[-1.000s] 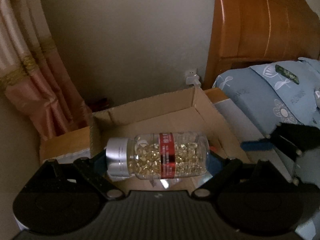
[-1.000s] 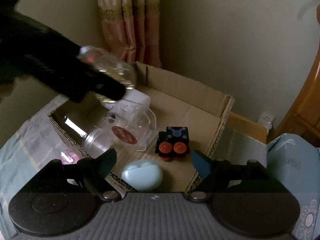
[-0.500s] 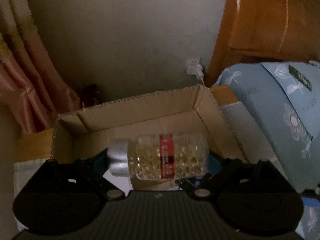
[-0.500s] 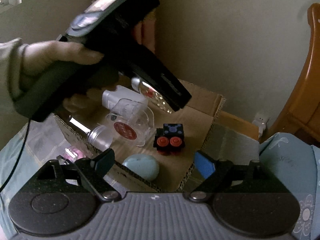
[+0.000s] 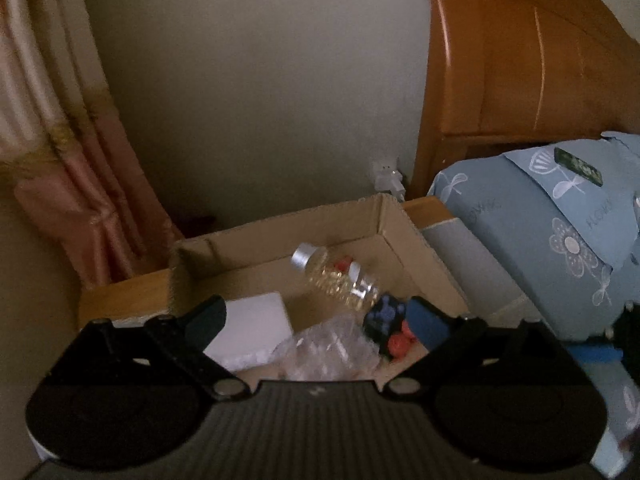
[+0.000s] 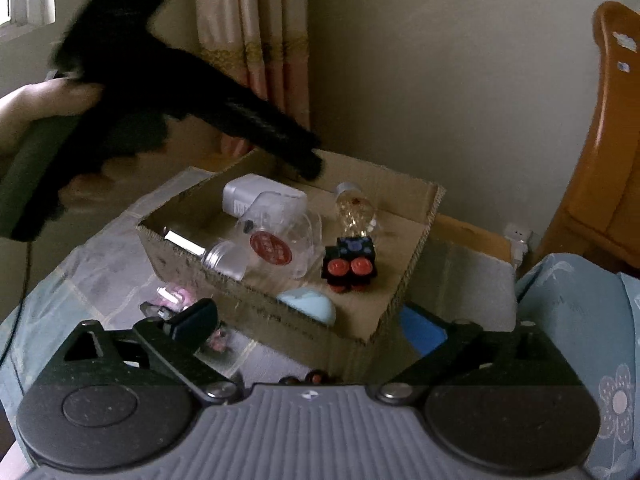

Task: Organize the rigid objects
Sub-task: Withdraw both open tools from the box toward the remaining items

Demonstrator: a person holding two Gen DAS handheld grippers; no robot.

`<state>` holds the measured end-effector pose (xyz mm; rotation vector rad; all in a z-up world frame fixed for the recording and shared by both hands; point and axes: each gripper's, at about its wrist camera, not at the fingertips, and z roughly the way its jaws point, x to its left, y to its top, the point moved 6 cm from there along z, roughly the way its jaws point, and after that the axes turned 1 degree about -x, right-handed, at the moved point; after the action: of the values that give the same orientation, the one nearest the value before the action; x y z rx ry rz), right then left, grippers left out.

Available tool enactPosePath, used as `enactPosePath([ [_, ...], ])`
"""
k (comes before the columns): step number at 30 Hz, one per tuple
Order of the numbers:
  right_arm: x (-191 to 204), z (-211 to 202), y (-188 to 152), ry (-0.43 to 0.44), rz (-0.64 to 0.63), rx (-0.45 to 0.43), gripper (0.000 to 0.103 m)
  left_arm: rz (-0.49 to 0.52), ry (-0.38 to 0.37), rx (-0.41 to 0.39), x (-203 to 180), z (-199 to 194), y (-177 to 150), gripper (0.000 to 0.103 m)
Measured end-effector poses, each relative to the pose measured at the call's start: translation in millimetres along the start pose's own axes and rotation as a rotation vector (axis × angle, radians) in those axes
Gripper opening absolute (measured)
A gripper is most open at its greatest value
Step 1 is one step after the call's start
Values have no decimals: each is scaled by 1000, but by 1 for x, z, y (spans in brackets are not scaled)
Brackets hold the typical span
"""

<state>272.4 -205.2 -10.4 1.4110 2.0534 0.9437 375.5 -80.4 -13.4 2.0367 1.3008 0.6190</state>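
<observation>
A clear bottle of golden capsules [image 5: 336, 280] with a silver cap lies in the cardboard box [image 5: 280, 232], free of my left gripper [image 5: 316, 316], which stands open above the box's near side. In the right wrist view the same bottle [image 6: 356, 208] rests at the back of the box [image 6: 416, 248], behind a black cube with red buttons [image 6: 352, 260]. My right gripper [image 6: 308, 316] hovers before the box's front wall, its jaws opening with nothing between them. A hand [image 6: 36, 104] holds the blurred black left gripper [image 6: 272, 132] over the box.
The box also holds a white charger [image 6: 256, 198], a clear tub with a red label [image 6: 276, 240], a silver-capped jar [image 6: 216, 252] and a pale blue case [image 6: 308, 306]. A pink item [image 6: 172, 296] lies outside it. Blue floral bedding [image 5: 540, 232] and a wooden headboard [image 5: 520, 60] stand to the right.
The capsule bottle has left my left gripper's jaws and now lies in the box. The left gripper has drawn back. My right gripper's jaws have spread wider and it has backed away.
</observation>
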Motion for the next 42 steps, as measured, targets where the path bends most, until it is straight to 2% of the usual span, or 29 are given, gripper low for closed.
enactPosePath([
  [5, 10, -13, -19, -11, -7, -12, 101, 5, 48, -28, 4, -30, -30, 98],
  [10, 25, -22, -44, 33, -1, -46, 103, -75, 62, -74, 11, -51, -71, 102],
  [12, 32, -22, -54, 63, -4, -37, 103, -88, 72, -47, 11, -51, -89, 102],
  [16, 47, -21, -66, 108, -40, -26, 103, -90, 148, 8, 14, -49, -130, 102],
  [20, 58, -15, -71, 143, -59, -24, 103, -171, 135, 54, 15, -48, -160, 102],
  [22, 62, -10, -71, 163, -61, -27, 103, -196, 151, 56, 16, -55, -172, 102],
  [24, 66, -3, -69, 181, -60, -29, 103, -214, 176, 50, 18, -61, -177, 102],
  [31, 79, 20, -60, 188, -107, -37, 103, -256, 181, 51, 23, -73, -186, 102],
  [36, 76, 32, -66, 205, -93, 13, 103, -280, 178, 49, 29, -73, -191, 102],
  [42, 72, 19, -80, 184, -72, 52, 103, -309, 151, 64, 31, -68, -196, 102],
])
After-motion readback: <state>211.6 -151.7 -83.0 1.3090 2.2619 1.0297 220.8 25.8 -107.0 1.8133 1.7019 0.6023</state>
